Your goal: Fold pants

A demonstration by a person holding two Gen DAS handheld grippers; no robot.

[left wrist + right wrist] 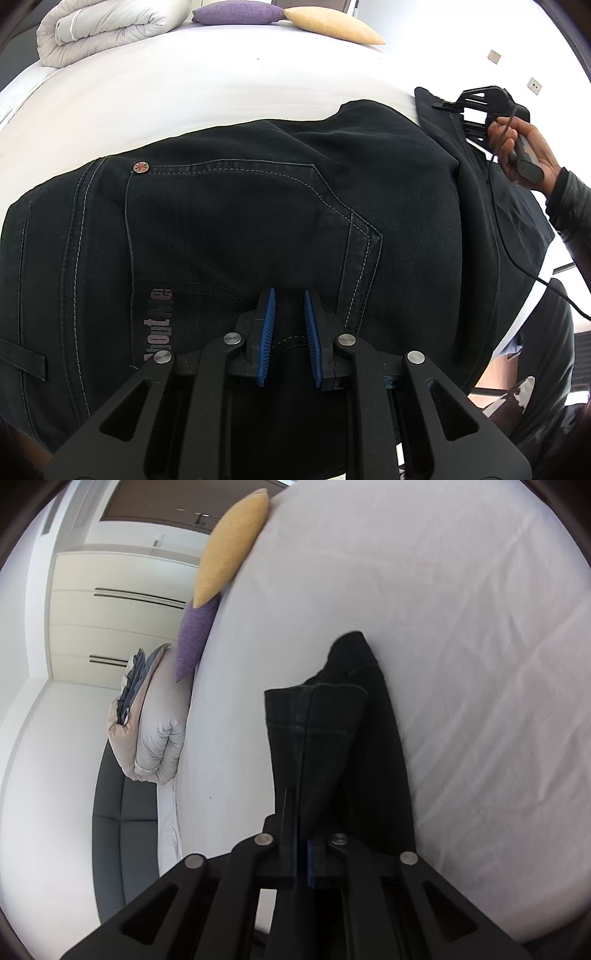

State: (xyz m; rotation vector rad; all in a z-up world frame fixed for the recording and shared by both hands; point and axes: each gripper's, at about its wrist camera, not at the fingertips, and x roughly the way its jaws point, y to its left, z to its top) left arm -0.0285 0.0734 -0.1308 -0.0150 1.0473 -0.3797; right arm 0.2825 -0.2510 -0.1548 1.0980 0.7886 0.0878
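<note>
Black jeans lie spread on the white bed, back pocket and waistband up. My left gripper hovers just above the seat of the jeans with its blue pads apart and nothing between them. My right gripper is shut on a fold of the jeans' leg end, holding the hem lifted off the sheet. In the left wrist view the right gripper shows at the far right edge of the jeans, held by a hand.
A rolled white duvet, a purple cushion and a yellow cushion lie at the far end of the bed. A dark sofa stands beside the bed. A cable trails from the right gripper.
</note>
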